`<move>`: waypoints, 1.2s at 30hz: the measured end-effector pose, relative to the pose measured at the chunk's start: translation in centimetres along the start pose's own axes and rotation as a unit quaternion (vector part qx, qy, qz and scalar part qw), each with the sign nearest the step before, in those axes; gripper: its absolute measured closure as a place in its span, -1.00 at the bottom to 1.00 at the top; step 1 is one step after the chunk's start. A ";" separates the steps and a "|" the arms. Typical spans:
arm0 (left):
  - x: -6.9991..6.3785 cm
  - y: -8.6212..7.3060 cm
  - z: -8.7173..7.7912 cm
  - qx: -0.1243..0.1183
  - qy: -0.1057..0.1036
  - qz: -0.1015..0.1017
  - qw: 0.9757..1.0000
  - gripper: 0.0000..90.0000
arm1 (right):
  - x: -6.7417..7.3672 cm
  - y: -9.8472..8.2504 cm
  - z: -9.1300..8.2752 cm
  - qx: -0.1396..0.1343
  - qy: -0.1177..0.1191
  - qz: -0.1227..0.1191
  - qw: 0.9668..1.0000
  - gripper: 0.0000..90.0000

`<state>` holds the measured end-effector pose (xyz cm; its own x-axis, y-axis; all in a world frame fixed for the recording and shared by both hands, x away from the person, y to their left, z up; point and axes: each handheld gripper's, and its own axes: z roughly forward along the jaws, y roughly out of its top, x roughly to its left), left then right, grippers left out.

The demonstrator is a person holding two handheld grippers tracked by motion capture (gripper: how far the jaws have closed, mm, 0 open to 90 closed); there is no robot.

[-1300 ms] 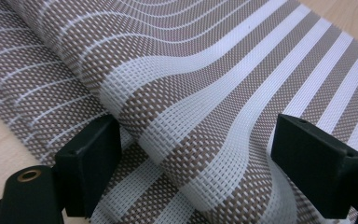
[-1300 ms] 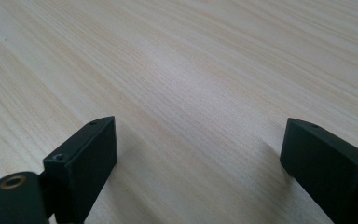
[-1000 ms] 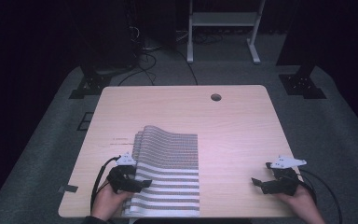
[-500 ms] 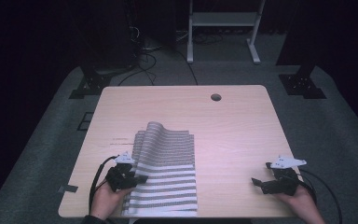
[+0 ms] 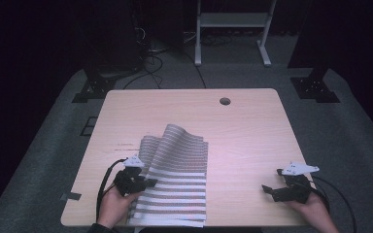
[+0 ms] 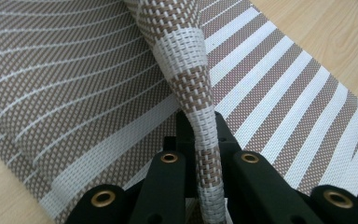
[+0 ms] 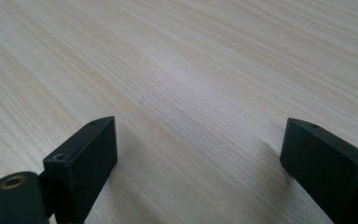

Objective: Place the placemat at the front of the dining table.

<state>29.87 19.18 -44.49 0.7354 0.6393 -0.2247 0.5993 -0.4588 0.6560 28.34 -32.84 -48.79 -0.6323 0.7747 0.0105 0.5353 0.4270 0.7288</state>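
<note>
The pale wooden surface is carrying a striped woven placemat at its near left. The left hand-held gripper, jaws just closing, is pinching the mat's raised left edge, probably for folding. The right hand-held gripper is resting unclenched, empty, well apart.

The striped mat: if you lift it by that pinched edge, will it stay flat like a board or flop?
Probably flop. The striped mat already folds into a soft ridge where the left gripper pinches it, and it ripples on the table. It looks thin and woven, so likely light. The coarse weave should resist slipping.
</note>
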 end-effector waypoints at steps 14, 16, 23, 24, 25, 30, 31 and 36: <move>-0.6 2.0 0.8 -0.007 -0.005 -0.006 1.000 0.97 | 0.0 0.0 0.0 0.000 0.000 0.000 1.000 -0.79; -0.6 2.3 1.0 -0.006 -0.006 -0.007 1.000 0.97 | 0.0 0.0 0.0 0.000 0.000 0.000 1.000 -0.79; -1.1 4.1 2.3 -0.007 -0.007 0.005 1.000 0.97 | 0.0 0.0 0.0 0.000 0.000 0.000 1.000 -0.79; -1.2 4.5 2.7 -0.005 -0.010 0.007 1.000 0.97 | 0.0 0.0 0.0 0.000 0.000 0.000 1.000 -0.79; -1.3 4.7 2.9 -0.006 -0.010 0.007 1.000 0.97 | 0.0 0.0 0.0 0.000 0.000 0.000 1.000 -0.79; -1.8 6.0 3.9 -0.003 -0.012 0.018 1.000 0.97 | 0.0 0.0 0.0 0.000 0.000 0.000 1.000 -0.79; -1.8 6.2 4.2 -0.003 -0.014 0.019 1.000 0.97 | 0.0 0.0 0.0 0.000 0.000 0.000 1.000 -0.79; -2.0 7.3 5.5 0.005 -0.019 0.022 1.000 0.97 | 0.0 0.0 0.0 0.000 0.000 0.000 1.000 -0.79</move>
<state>34.46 11.18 -43.19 0.7729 0.5941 -0.2229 0.5684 -0.4921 0.6594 28.34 -32.84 -48.79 -0.6322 0.7747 0.0109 0.5357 0.4270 0.7285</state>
